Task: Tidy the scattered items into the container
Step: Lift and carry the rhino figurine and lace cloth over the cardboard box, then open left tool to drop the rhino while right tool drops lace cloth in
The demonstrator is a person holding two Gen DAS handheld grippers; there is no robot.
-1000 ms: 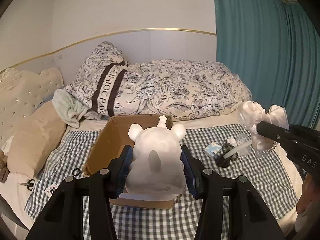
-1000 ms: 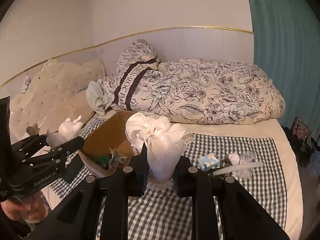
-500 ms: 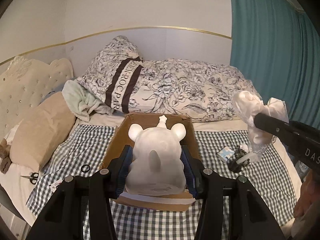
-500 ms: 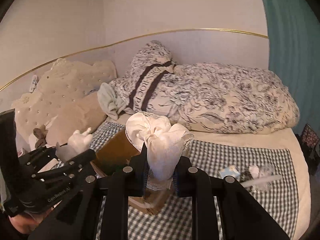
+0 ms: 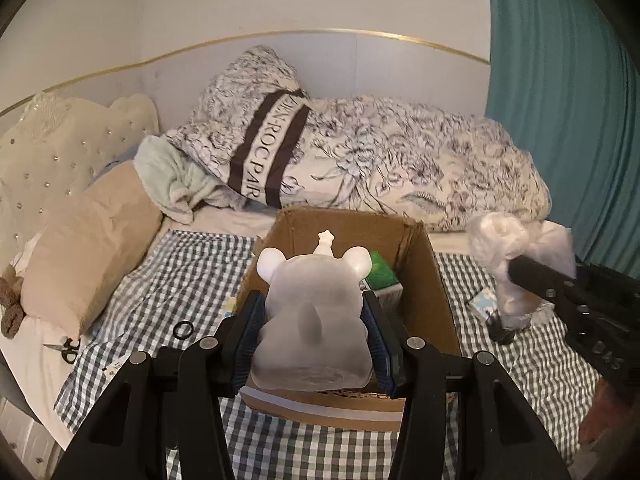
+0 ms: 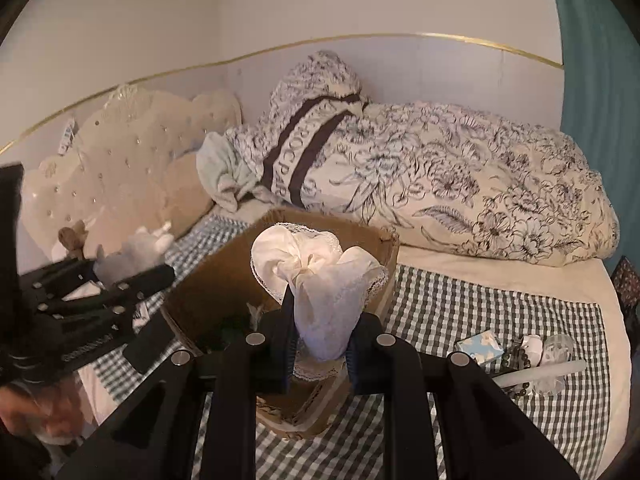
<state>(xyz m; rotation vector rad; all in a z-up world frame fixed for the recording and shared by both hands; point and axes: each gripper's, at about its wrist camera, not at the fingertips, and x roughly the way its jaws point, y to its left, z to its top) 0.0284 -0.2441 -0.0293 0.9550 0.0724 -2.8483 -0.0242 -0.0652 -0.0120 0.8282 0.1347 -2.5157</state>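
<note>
While each tool stays clamped, left tool (image 5: pixel 316 334) on white figurine (image 5: pixel 314 320), right tool (image 6: pixel 322 344) on lace cloth (image 6: pixel 320 284); lower both into cardboard box (image 5: pixel 424 280), then release.

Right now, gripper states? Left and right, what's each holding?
Left gripper: closed on the white animal figure, above the cardboard box.
Right gripper: closed on the white lace cloth bundle.
</note>
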